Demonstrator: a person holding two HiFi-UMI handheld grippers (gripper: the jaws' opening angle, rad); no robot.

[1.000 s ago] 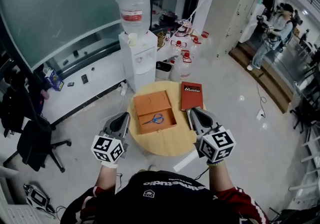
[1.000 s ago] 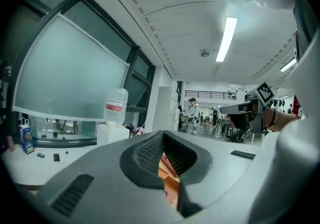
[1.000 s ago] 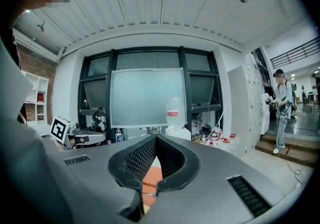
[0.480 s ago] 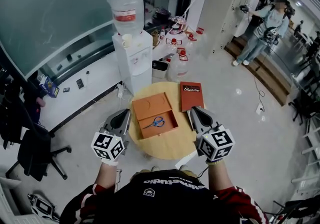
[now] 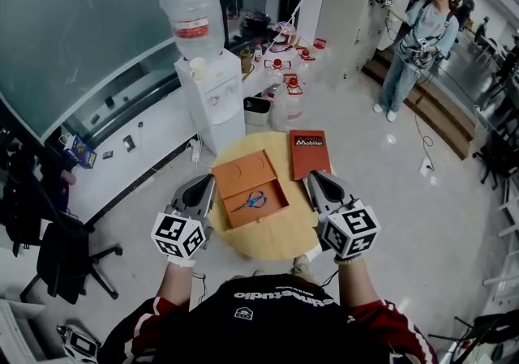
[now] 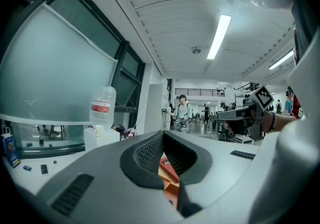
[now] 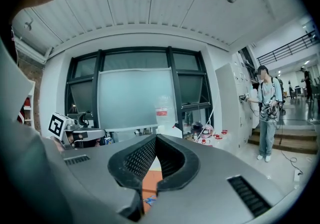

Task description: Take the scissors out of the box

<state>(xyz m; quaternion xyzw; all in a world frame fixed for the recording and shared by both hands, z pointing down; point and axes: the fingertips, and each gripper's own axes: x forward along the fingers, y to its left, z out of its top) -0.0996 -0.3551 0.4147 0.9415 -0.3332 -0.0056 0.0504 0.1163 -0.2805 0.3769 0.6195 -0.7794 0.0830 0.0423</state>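
Observation:
An open orange box (image 5: 243,172) lies on a small round wooden table (image 5: 280,233). Blue-handled scissors (image 5: 255,199) rest in its near compartment. My left gripper (image 5: 207,182) hovers at the table's left edge, my right gripper (image 5: 313,178) at its right edge, both above and apart from the box. In the left gripper view the left gripper (image 6: 162,135) has its tips together and nothing held; the box (image 6: 170,188) shows through the gap behind them. The right gripper (image 7: 156,138) is likewise shut and empty, with the box (image 7: 152,183) and a bit of the scissors (image 7: 149,200) below.
A flat red-brown lid or booklet (image 5: 310,153) with white print lies on the table's far right. Beyond stand a water dispenser (image 5: 212,99) and several water jugs (image 5: 284,91) on the floor. A person (image 5: 415,42) stands at the far right. An office chair (image 5: 57,249) is at left.
The head view has drifted, so the table and dispenser sit slightly lower and further left. Both grippers keep their places beside the table. The scissors have not moved.

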